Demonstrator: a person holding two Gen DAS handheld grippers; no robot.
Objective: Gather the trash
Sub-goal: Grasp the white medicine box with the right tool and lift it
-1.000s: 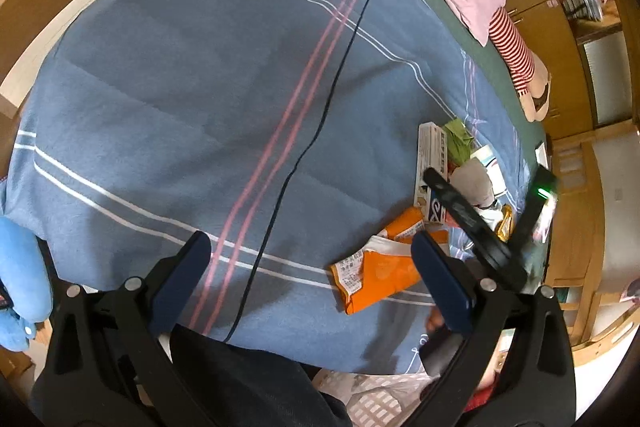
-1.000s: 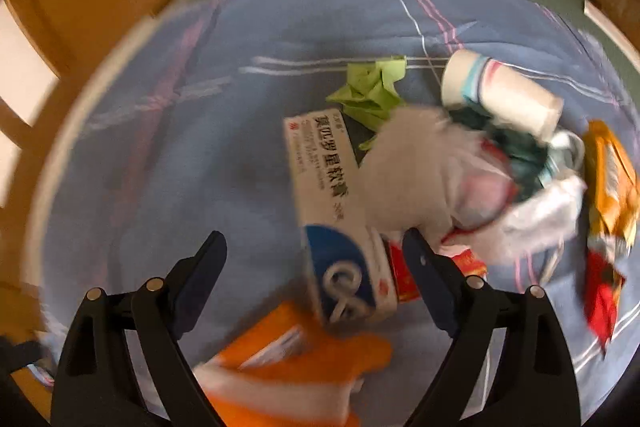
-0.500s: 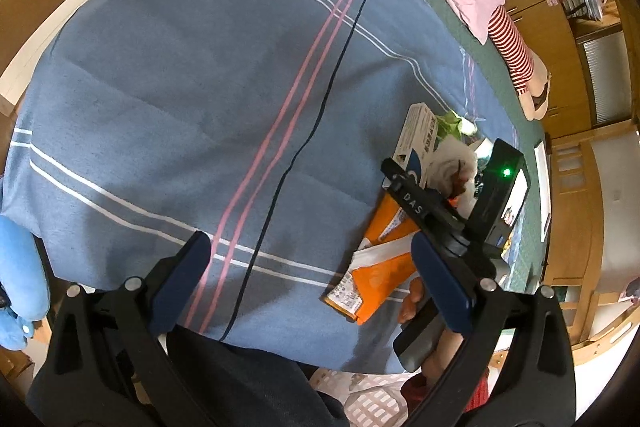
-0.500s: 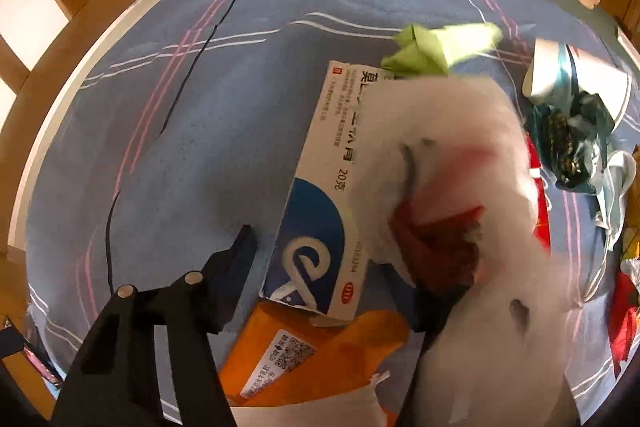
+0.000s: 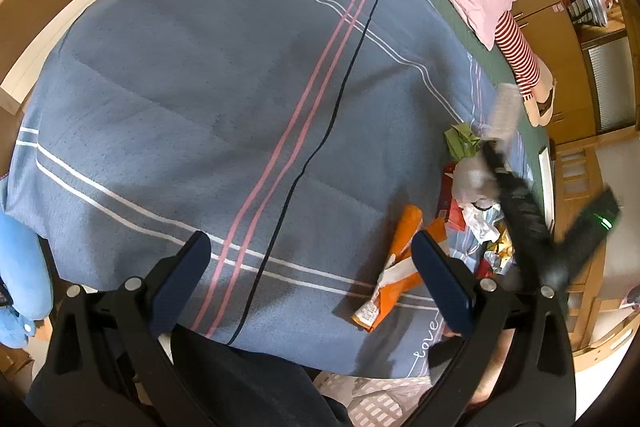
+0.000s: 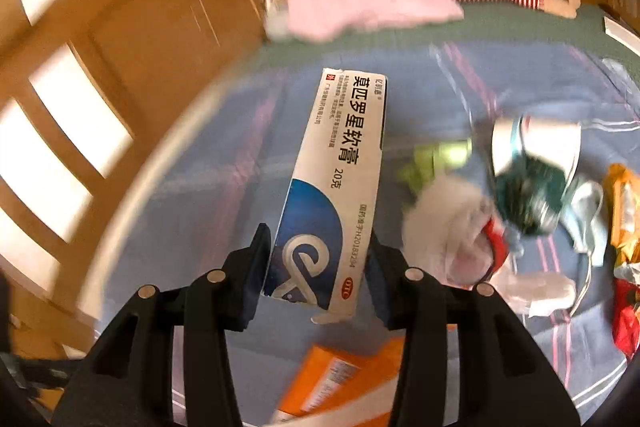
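The right hand-held gripper [image 6: 318, 263] is clenching the lower end of a white and blue ointment box [image 6: 334, 187], its 2 fingers pressing the box's long sides. The box is standing lifted above the blue striped bedspread [image 6: 200, 227], its far end pointing toward the pink pillow [image 6: 360, 1]. Below it an orange wrapper [image 6: 340, 375] is lying on the bedspread, and to the right a pile of crumpled trash [image 6: 520, 203] is sitting near a green scrap [image 6: 436, 163]. The left hand-held gripper [image 5: 306, 283] is hanging released over the bedspread, grasping nothing, with the orange wrapper just beside its right finger.
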